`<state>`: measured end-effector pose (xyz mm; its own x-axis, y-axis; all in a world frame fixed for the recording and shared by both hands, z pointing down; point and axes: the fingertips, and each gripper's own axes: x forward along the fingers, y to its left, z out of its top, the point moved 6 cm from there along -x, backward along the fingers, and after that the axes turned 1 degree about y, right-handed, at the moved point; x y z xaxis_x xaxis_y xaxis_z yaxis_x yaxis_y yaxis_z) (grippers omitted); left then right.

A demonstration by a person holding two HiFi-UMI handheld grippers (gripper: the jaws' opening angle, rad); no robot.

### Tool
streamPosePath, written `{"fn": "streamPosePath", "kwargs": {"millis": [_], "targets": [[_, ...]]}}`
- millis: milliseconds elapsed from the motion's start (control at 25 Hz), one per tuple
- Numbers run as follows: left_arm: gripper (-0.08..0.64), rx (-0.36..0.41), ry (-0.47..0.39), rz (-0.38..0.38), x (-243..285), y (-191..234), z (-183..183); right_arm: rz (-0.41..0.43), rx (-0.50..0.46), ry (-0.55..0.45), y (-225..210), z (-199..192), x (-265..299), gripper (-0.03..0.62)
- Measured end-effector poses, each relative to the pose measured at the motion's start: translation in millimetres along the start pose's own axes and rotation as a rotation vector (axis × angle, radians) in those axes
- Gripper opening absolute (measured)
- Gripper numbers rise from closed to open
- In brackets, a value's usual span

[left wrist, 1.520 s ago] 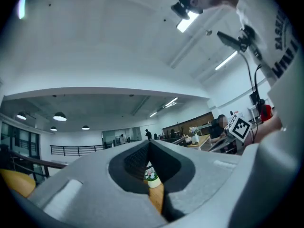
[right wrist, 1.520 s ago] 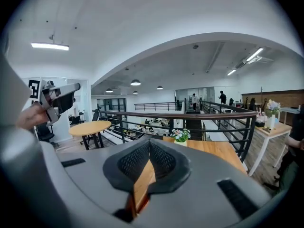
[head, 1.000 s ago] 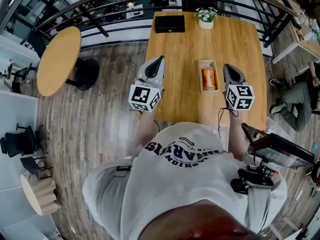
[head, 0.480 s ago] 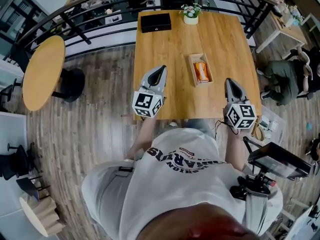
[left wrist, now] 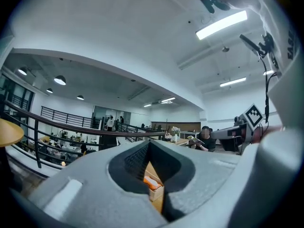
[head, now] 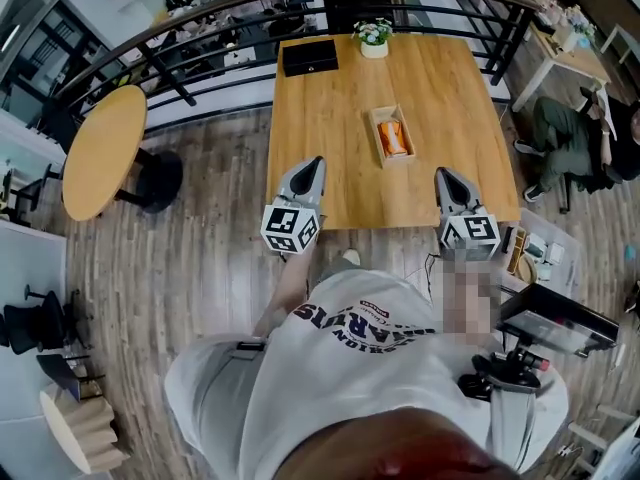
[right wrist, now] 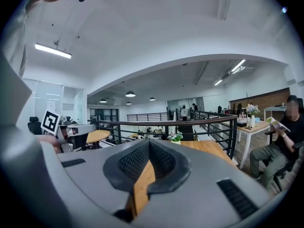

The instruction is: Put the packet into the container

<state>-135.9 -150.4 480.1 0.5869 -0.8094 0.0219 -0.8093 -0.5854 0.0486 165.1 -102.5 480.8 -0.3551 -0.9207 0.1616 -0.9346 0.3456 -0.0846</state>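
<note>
A small wooden container (head: 379, 147) sits in the middle of the wooden table (head: 320, 108), and an orange packet (head: 393, 138) lies inside it. My left gripper (head: 314, 161) hovers over the table's near-left edge, shut and empty. My right gripper (head: 440, 174) hovers over the near-right edge, also shut with nothing held. Both are nearer to me than the container and apart from it. In the left gripper view the closed left gripper (left wrist: 148, 142) frames the container (left wrist: 156, 196) and packet (left wrist: 153, 183) through the gap under its tips. In the right gripper view the right gripper (right wrist: 149, 144) shows only bare tabletop.
A black box (head: 309, 57) and a potted flower (head: 373, 37) stand at the table's far edge, by a black railing (head: 200, 18). A round wooden table (head: 103, 151) is at the left. A seated person (head: 575, 143) is at the right. A stand with a device (head: 555, 318) is near my right side.
Both grippers have drawn back from beside the container to the table's near edge, and the container now lies farther ahead of them. Both stayed shut and the packet stayed in the container.
</note>
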Motion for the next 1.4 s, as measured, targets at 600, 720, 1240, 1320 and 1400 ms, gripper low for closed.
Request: {"fn": "streamPosePath", "kwargs": {"millis": [600, 720, 1240, 1320, 1400], "targets": [[-0.001, 0.041, 0.020, 0.052, -145, -250, -3, 0.026, -0.030, 0.008, -29, -48, -263, 0.008], [-0.002, 0.067, 0.019, 0.020, -169, -279, 6, 0.053, -0.029, -0.004, -19, -52, -290, 0.008], [0.000, 0.042, -0.001, -0.004, -213, -308, 2, 0.042, -0.051, 0.023, 24, -62, -344, 0.008], [-0.001, 0.024, 0.014, -0.001, -225, -306, -2, 0.072, -0.063, 0.032, 43, -60, -343, 0.008], [-0.001, 0.002, 0.042, 0.005, -236, -304, -11, 0.097, -0.063, 0.049, 59, -62, -342, 0.008]]}}
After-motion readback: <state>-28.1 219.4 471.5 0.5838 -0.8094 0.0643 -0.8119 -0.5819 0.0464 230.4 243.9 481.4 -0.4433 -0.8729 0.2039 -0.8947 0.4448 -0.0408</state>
